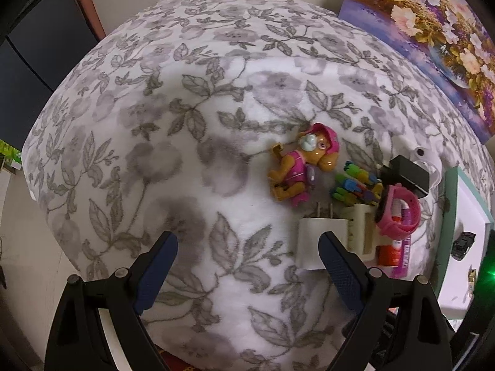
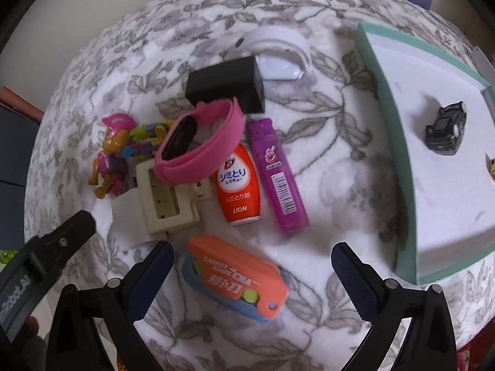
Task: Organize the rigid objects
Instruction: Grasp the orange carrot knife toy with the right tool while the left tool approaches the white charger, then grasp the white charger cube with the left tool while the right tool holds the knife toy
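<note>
The things to tidy lie in a bunch on a flowery blanket that covers the tabletop. Closest to the right tool is an orange carrot knife toy, lying flat between its two blue fingers but not touched by them. That tool is wide open and holds nothing. Just behind the knife toy lie an orange bottle and a purple lighter, side by side. A pink watch band leans on a cream plastic block and a black box. A toy puppy and some bright clips sit at the far left of the bunch. To the right is a green tray with a white floor, and a little black car is already in it. The left tool is wide open too and holds nothing; it hangs over bare blanket, with a white plug just beside one finger. What could go wrong: the things are packed close, so a tool that goes for one may bump its neighbours, and the soft blanket could let a flat thing like the knife toy sink or slide away. The watch band is only leaning, so a nudge could tip it. The left view shows the white plug's prongs and the puppy clearly, but not the knife toy. The right view shows the knife toy, most of the tray, and a bit of the left tool at its left edge.
</note>
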Available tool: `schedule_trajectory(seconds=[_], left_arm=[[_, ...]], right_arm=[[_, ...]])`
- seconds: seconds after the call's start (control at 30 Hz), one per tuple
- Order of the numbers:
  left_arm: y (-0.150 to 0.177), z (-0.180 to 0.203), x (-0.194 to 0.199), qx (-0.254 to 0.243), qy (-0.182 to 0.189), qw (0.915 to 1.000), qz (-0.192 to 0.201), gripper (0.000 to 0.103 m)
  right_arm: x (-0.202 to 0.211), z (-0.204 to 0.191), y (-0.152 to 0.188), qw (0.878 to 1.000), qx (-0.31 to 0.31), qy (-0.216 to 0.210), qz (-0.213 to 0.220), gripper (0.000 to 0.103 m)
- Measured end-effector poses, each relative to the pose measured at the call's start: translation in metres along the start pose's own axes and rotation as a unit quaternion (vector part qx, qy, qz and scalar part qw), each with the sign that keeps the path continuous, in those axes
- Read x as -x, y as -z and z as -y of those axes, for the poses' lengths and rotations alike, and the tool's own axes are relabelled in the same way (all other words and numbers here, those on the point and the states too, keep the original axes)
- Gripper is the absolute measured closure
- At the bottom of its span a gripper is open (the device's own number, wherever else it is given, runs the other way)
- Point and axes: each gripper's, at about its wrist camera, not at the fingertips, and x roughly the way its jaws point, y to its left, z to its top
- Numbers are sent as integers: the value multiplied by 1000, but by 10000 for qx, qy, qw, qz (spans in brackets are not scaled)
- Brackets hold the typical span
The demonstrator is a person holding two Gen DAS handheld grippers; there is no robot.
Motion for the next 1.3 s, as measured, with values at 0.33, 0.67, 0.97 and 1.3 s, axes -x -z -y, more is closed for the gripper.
schedule_trajectory(seconds=[0.33,0.67,0.97,1.3], left_arm=[[1,-4,-4,65,101,9999,-45,10],[1,-2,-5,23,200,9998,-71,10],[2,4,-11,-90,348,9992,-160,10],[-1,19,-19,-256,434,9984,-240,10]], right_arm=[[-4,2,14,9994,92,190,-268,0],[4,20,24,9993,154,205,-270,5],[14,4,19,9989,366,256,-113,21],[20,18,12,9983,480,318,-58,28]])
